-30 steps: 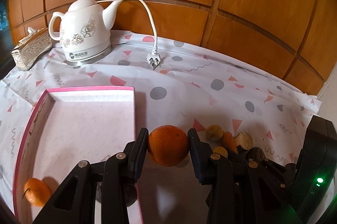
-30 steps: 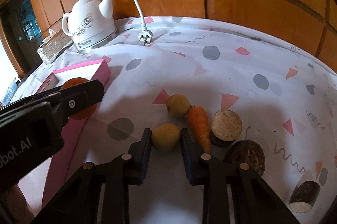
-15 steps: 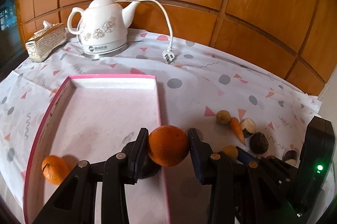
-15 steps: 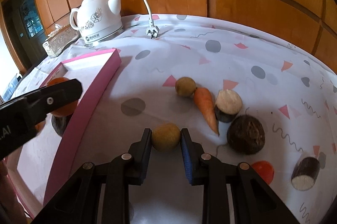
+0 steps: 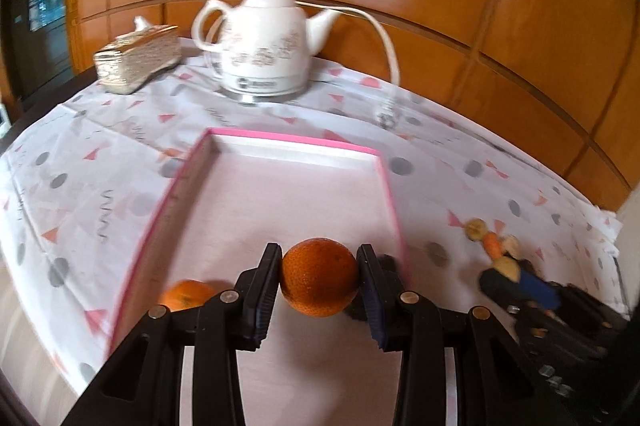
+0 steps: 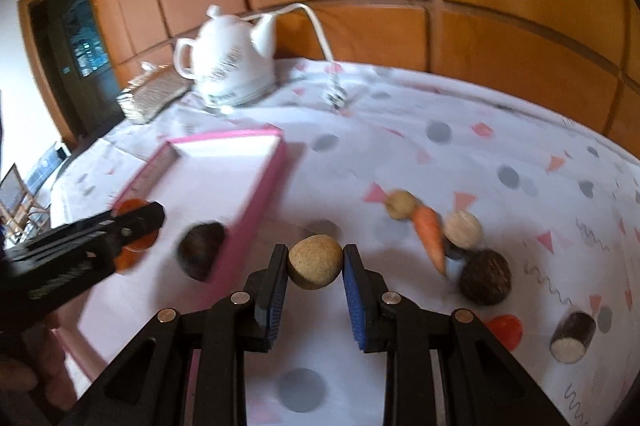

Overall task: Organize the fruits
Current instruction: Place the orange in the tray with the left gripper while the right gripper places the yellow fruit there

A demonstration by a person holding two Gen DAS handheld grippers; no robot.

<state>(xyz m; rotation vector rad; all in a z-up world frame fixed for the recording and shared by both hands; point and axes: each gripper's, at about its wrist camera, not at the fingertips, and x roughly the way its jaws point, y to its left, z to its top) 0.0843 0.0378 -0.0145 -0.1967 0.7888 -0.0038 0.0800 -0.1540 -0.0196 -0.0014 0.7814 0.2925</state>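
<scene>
- Left hand-held gripper (image 5: 319,278) clamps an orange (image 5: 319,277) between its pads, above the pink tray (image 5: 390,186).
- Right hand-held gripper (image 6: 316,262) pinches a small tan fruit (image 6: 315,261) above the tabletop (image 6: 480,154), just right of the tray's edge.
- Inside the tray: a second orange (image 5: 185,293) and a dark round fruit (image 6: 200,246).
- A carrot (image 6: 430,234) lies among other produce, right of the tray.

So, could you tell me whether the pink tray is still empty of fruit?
No, a small orange already lies in the pink tray, near its left wall.
</scene>
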